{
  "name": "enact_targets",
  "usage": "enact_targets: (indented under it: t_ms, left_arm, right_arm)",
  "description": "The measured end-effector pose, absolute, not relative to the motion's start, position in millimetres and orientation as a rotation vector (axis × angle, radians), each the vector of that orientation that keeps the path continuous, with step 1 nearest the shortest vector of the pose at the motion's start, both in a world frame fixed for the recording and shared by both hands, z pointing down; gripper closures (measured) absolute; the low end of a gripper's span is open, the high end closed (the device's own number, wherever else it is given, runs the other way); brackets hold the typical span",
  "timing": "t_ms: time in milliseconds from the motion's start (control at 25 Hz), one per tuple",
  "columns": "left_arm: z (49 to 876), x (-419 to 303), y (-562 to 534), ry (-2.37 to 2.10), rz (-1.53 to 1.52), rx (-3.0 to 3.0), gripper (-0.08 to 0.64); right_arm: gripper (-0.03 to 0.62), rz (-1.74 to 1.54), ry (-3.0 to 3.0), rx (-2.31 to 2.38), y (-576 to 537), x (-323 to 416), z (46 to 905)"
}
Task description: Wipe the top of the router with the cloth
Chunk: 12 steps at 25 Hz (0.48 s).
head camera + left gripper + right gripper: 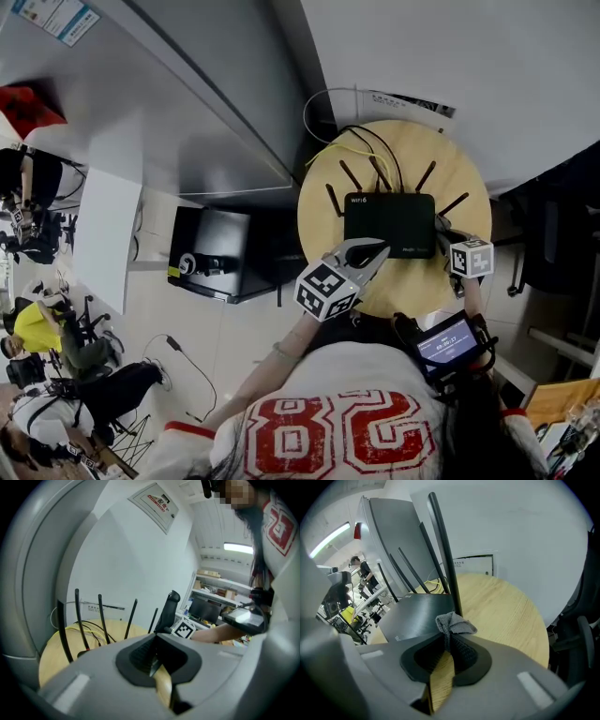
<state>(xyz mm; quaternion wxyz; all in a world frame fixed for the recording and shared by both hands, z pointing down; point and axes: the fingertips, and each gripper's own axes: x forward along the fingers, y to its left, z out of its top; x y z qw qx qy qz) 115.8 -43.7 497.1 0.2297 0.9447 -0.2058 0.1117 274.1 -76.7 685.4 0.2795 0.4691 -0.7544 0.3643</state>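
Observation:
A black router with several upright antennas lies on a small round wooden table. My right gripper is at the router's right end, shut on a bunched grey cloth. The cloth touches the router's top beside an antenna. My left gripper rests at the router's front left edge, its jaws shut with nothing between them. In the left gripper view the antennas rise ahead of it, and the router's body is hidden behind the jaws.
Yellow and black cables run off the table's far side to the wall. A black box sits on the floor left of the table. A dark office chair stands at the right. A lit screen is strapped near the right arm.

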Motion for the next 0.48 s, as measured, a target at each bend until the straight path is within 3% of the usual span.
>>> enact_targets:
  t_ms: [480]
  left_arm:
    - [499,125,-39,-0.502,0.295,2.607,0.558]
  right_arm:
    - [0.552,1.018,-1.983,1.263,-37,270,696]
